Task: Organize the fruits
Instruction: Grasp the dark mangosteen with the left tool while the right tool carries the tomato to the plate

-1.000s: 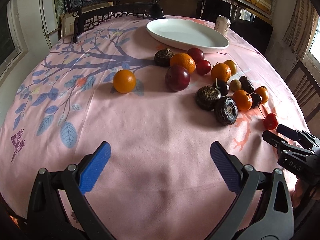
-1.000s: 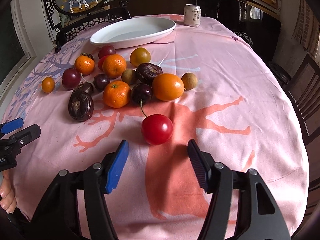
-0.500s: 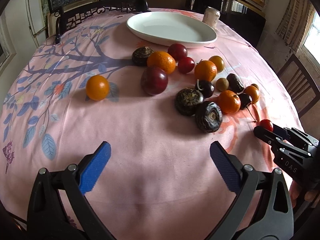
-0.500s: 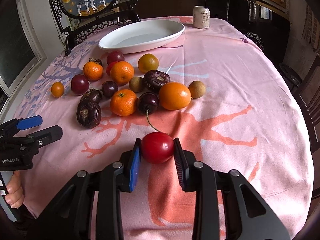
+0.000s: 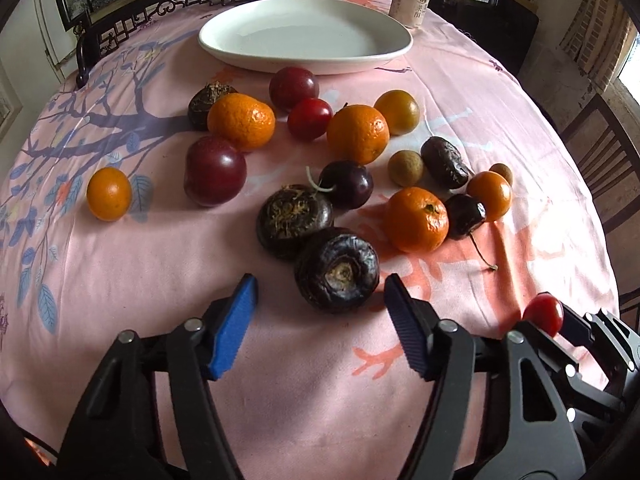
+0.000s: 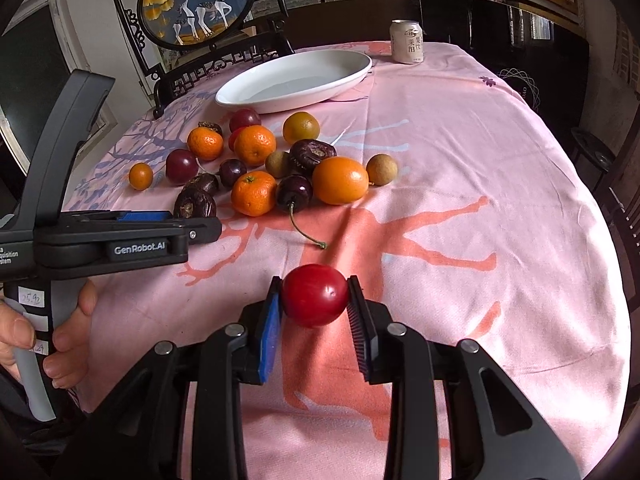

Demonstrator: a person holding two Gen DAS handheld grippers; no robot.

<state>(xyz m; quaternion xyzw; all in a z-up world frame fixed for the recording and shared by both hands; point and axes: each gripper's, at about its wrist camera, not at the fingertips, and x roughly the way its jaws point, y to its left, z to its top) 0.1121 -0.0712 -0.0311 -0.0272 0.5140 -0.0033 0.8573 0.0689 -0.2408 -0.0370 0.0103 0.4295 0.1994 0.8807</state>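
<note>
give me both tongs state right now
Left tongs: closing around the dark round fruit, pads not yet touching.
Right tongs: shut on the red cherry.

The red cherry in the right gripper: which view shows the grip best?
The right wrist view: the red cherry sits centred, with both pads of the right gripper pressing its sides. The left wrist view shows the cherry only small at its right edge, partly hidden by the gripper.

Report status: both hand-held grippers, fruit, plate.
Right hand-held gripper shut on red cherry. Left hand-held gripper closing around dark water chestnut, pads not touching. White plate empty, path clear.
</note>
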